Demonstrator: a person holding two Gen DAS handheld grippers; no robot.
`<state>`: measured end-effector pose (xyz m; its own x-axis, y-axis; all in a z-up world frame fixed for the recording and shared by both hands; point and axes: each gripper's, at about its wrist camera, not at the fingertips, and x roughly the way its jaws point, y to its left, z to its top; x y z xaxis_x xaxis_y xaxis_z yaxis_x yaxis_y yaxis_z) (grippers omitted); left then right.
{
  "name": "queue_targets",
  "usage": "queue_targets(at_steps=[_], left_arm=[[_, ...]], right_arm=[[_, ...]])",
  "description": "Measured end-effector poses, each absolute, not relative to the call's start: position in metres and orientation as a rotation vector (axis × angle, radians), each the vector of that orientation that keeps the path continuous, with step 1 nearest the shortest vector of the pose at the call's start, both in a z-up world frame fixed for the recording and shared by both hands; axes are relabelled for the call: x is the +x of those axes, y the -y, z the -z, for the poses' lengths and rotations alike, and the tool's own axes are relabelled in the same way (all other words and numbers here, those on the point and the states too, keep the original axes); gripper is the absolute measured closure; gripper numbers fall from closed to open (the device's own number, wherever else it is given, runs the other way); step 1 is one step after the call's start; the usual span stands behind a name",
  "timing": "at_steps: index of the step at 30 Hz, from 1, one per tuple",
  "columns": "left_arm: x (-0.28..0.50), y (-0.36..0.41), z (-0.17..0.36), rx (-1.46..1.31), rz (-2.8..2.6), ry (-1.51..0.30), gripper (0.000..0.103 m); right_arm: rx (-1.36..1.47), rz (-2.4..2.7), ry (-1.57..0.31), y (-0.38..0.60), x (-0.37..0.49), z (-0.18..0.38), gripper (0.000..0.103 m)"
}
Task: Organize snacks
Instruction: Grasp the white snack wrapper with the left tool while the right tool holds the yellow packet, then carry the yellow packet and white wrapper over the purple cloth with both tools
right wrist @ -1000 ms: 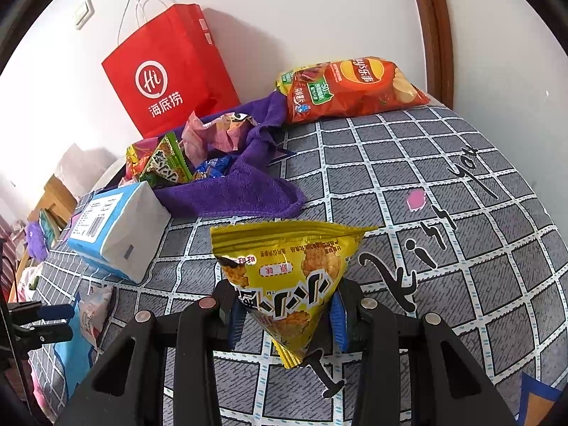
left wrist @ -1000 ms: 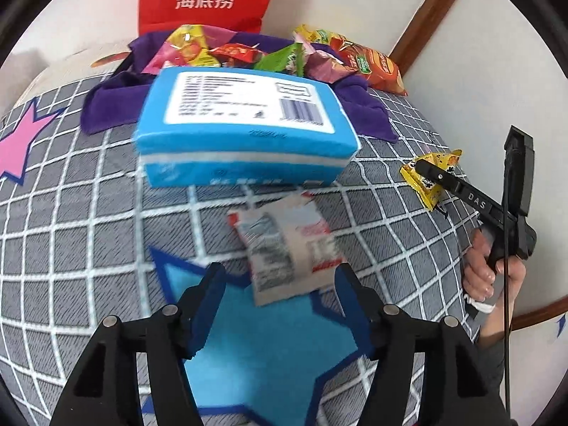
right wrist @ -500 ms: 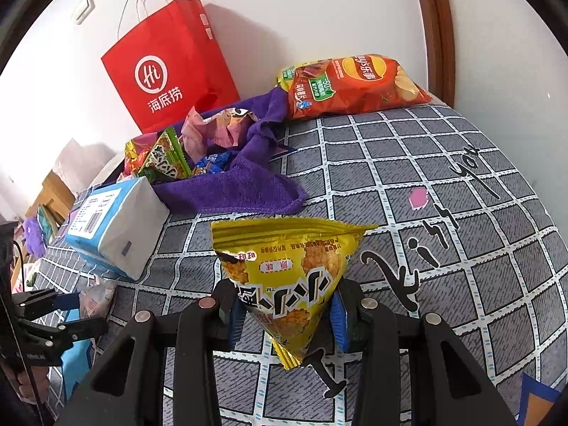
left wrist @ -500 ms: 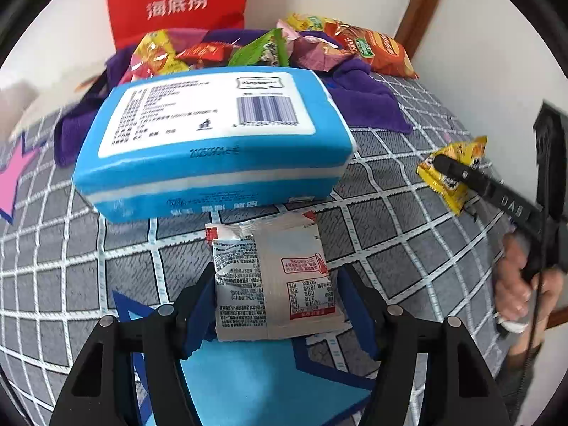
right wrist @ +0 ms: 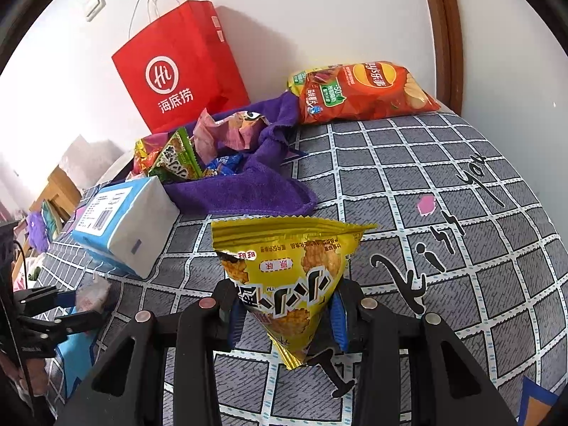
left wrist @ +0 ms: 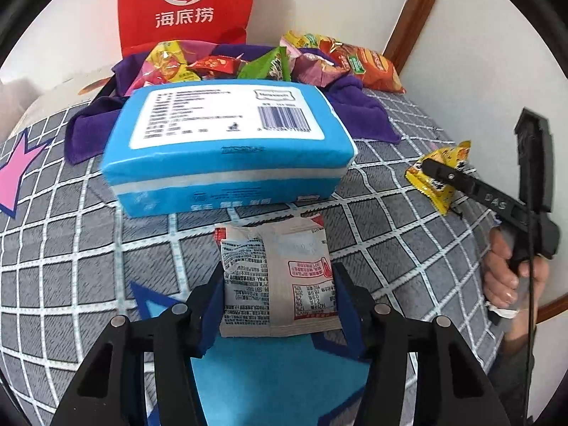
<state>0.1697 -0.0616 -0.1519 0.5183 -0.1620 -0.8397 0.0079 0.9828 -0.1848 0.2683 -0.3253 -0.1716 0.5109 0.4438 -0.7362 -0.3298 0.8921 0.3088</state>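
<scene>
My left gripper (left wrist: pixel 278 301) has closed its blue pads on a white snack packet (left wrist: pixel 277 277) with red print, lying on the grey checked bedspread just in front of a blue tissue pack (left wrist: pixel 227 145). My right gripper (right wrist: pixel 285 314) is shut on a yellow triangular snack bag (right wrist: pixel 284 277) and holds it upright above the bedspread; it also shows in the left wrist view (left wrist: pixel 438 177). A purple cloth (right wrist: pixel 248 188) at the back holds several loose snack packets (right wrist: pixel 174 159).
A red paper bag (right wrist: pixel 177 67) stands against the wall behind the cloth. A red chip bag (right wrist: pixel 358 92) lies at the back right by the brown door frame (right wrist: pixel 442 28). Wooden furniture (right wrist: pixel 60 188) stands beyond the bed's left edge.
My left gripper moved forward around the white packet and its jaws closed onto it. The right gripper kept holding the yellow bag almost still.
</scene>
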Motion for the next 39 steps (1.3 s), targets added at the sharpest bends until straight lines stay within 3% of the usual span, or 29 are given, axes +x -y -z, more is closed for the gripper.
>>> queue_targets(at_steps=[11, 18, 26, 39], left_arm=[[0.150, 0.041, 0.103, -0.178, 0.186, -0.952, 0.050], [0.153, 0.023, 0.072, -0.184, 0.208, -0.897, 0.050], [0.168, 0.004, 0.046, -0.194, 0.213, -0.853, 0.050], [0.217, -0.026, 0.000, -0.233, 0.181, -0.773, 0.050]], right_arm=[[0.096, -0.424, -0.922, 0.310, 0.254, 0.154, 0.064], [0.017, -0.385, -0.855, 0.283, 0.227, 0.095, 0.064], [0.042, -0.371, -0.936, 0.263, 0.229, 0.058, 0.064], [0.011, -0.390, -0.826, 0.226, 0.261, -0.016, 0.064]])
